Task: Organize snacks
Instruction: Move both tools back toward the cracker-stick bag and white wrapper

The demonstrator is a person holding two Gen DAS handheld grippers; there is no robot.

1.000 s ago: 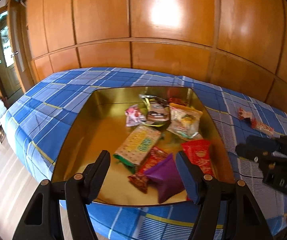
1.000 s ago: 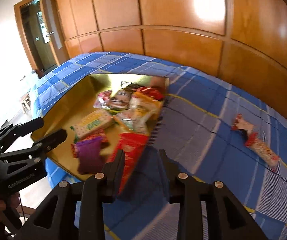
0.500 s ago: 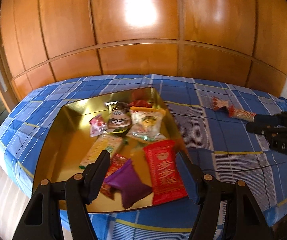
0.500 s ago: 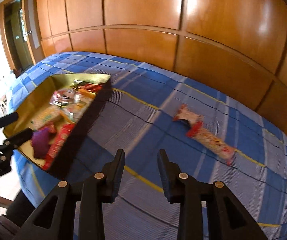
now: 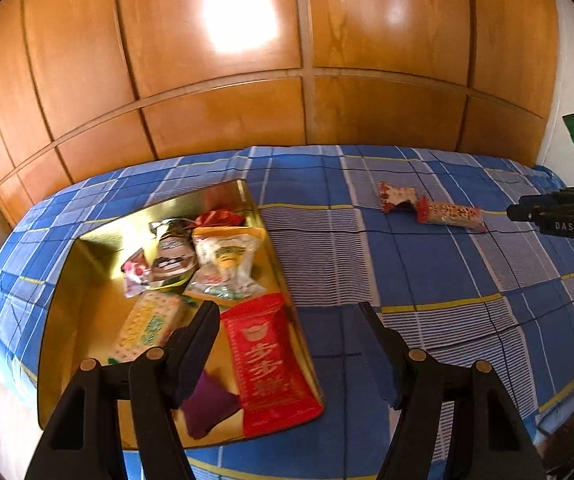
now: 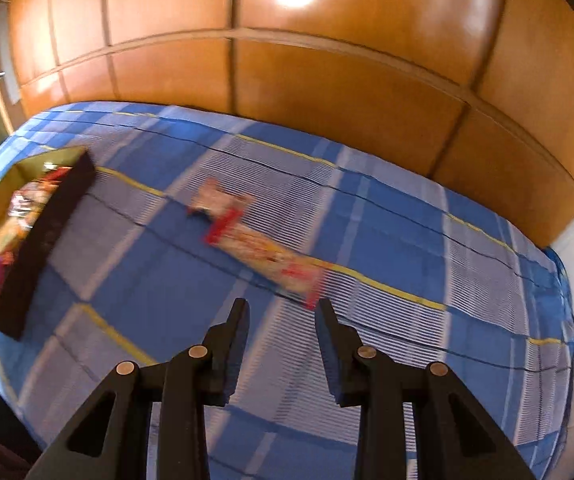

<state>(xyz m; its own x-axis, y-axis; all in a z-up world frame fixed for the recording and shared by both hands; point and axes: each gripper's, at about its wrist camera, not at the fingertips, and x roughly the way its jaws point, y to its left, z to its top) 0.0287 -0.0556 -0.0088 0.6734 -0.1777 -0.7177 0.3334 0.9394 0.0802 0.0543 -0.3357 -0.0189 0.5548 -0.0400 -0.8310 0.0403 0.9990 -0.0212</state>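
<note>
Left wrist view shows the snacks split between two places: most lie inside a shallow gold tray on a bed covered with a blue plaid sheet, and two lie loose on the sheet well to the tray's right. In the tray, a long red packet with gold characters lies along the right wall, a purple pouch sits at the near edge beside it, a pale cracker pack lies to the left, and several smaller wrappers crowd the far end. Out on the sheet, a small red-and-white wrapper touches the end of a long snack bar with red ends. The left gripper hangs over the tray's near right corner, fingers spread wide with nothing between them. The right gripper, seen in its own blurred view, points down just short of the long snack bar's near end; its fingers stand narrowly apart and pinch nothing. Behind the bed stands a wall of glossy wooden panels.
</note>
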